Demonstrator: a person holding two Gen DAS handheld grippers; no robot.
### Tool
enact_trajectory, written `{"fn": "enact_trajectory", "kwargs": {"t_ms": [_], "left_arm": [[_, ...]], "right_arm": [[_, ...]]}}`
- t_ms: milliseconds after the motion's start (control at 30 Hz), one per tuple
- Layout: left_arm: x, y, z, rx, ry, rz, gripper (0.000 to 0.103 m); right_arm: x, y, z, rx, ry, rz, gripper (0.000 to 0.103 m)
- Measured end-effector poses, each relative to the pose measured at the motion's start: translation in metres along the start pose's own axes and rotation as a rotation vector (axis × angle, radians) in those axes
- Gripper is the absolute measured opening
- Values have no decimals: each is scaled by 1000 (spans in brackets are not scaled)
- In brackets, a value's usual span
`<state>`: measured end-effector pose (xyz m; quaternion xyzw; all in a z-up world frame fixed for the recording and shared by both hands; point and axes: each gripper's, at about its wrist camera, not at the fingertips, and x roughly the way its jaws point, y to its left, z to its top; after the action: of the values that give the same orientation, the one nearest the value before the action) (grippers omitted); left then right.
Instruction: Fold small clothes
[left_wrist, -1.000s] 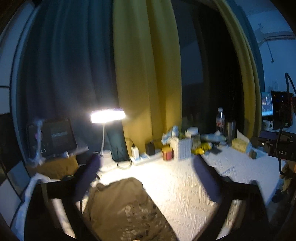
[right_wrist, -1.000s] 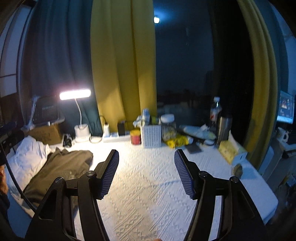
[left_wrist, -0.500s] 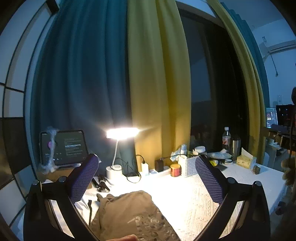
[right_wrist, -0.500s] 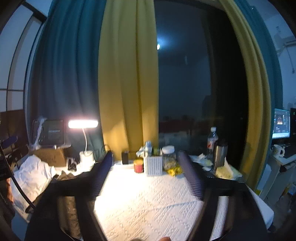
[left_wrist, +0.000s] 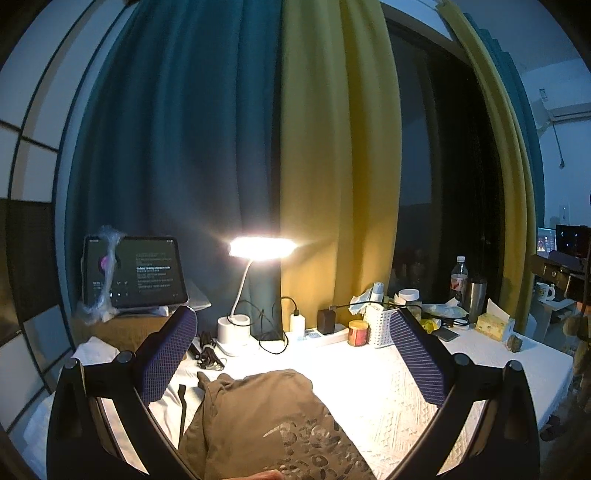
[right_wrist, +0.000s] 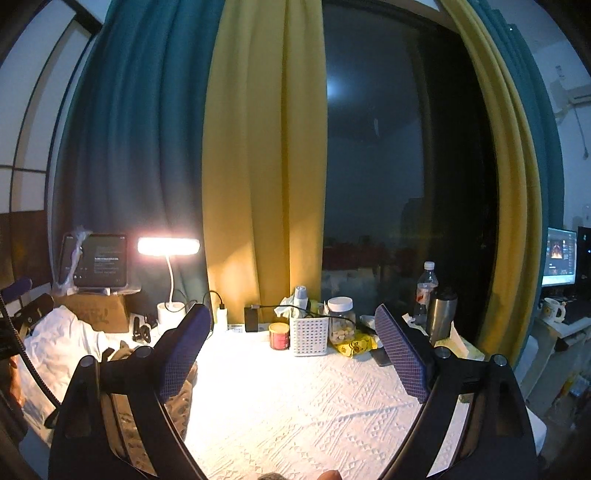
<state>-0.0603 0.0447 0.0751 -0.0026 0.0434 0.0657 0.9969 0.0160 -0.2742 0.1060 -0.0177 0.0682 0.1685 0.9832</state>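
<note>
Garment (left_wrist: 258, 424), olive w/ print, lies folded-ish at desk's (left_wrist: 388, 387) near-left corner beside white cloth (right_wrist: 55, 350). Left gripper (left_wrist: 291, 354) and right gripper (right_wrist: 291, 350) both spread wide, empty, hovering level, prob. clear for next grab.

1. The right gripper (right_wrist: 291, 350) hangs over the white textured cloth (right_wrist: 314, 398), jaws spread wide with nothing between them.
2. The olive garment (right_wrist: 177, 398) lies at the left, partly behind the left finger.
3. A lit desk lamp (right_wrist: 168, 246) glows beside the yellow curtain (right_wrist: 258, 166).
4. A white basket (right_wrist: 308, 336) stands beside a red tin (right_wrist: 279, 335).
</note>
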Motion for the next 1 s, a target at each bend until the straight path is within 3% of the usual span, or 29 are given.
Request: {"fn": "enact_trajectory", "kwargs": {"t_ms": [333, 1000], "left_arm": [[8, 8, -4, -1, 14, -13, 103], [11, 6, -4, -5, 24, -37, 103]], "right_arm": [[20, 12, -10, 3, 53, 15, 92], [27, 7, -15, 13, 74, 11, 92]]}}
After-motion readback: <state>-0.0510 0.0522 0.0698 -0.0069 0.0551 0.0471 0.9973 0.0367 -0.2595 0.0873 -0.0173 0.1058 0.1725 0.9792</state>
